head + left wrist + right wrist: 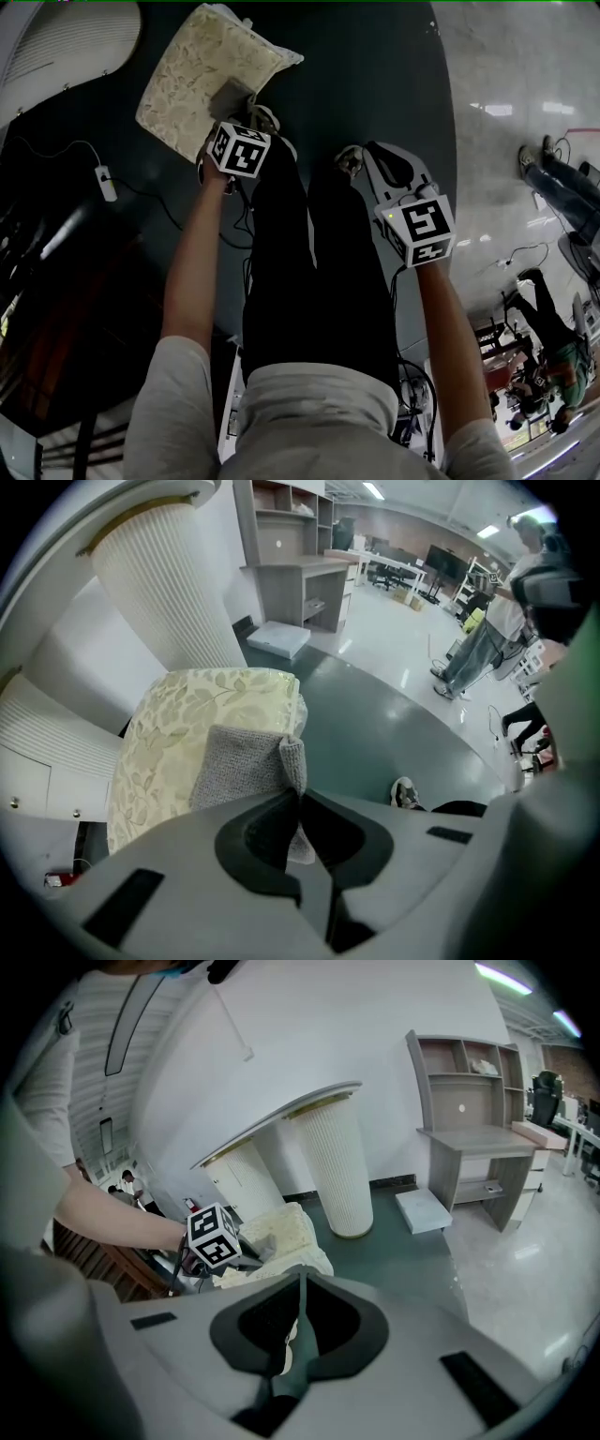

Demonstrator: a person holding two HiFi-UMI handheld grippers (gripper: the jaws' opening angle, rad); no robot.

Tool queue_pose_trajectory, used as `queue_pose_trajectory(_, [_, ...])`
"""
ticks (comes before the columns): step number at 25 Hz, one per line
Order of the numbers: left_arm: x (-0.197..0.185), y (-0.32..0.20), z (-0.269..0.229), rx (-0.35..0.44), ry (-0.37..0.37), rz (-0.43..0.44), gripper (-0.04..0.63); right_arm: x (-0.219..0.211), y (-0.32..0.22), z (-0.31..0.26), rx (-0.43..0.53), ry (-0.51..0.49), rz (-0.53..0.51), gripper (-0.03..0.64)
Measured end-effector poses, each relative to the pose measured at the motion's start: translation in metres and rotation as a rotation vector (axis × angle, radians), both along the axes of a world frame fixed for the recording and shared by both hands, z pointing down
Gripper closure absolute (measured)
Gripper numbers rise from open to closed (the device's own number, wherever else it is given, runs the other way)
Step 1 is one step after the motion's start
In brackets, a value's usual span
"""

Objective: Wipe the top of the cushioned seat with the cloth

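The cushioned seat (192, 70), cream with a leaf pattern, lies on the dark green floor at the upper left of the head view. A small grey cloth (232, 96) rests on its near edge. My left gripper (247, 111) is shut on the cloth's near corner; in the left gripper view the cloth (242, 766) lies spread on the cushion (178, 728) ahead of the gripper (298, 803). My right gripper (373, 161) hangs to the right over bare floor, away from the cushion. It is shut (302, 1288) with nothing in it, and its view shows the cushion (292, 1230).
A white ribbed column (164, 583) and a curved white wall stand just behind the cushion. A grey desk with shelves (295, 574) and a flat white box (277, 637) are farther off. A cable and plug (105, 181) lie on the floor at the left. People stand at the right (562, 178).
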State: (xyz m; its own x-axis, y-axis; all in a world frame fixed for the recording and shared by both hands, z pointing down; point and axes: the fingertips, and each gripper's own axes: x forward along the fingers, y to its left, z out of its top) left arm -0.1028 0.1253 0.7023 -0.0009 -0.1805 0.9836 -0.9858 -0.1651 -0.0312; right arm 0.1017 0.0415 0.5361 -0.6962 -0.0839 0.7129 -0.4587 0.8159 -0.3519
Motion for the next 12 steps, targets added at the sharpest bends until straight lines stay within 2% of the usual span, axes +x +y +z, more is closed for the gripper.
queue_pose_trajectory(12, [0.010, -0.044, -0.001, 0.013, -0.036, 0.104, 0.566, 0.038, 0.002, 0.007, -0.013, 0.013, 0.138, 0.586])
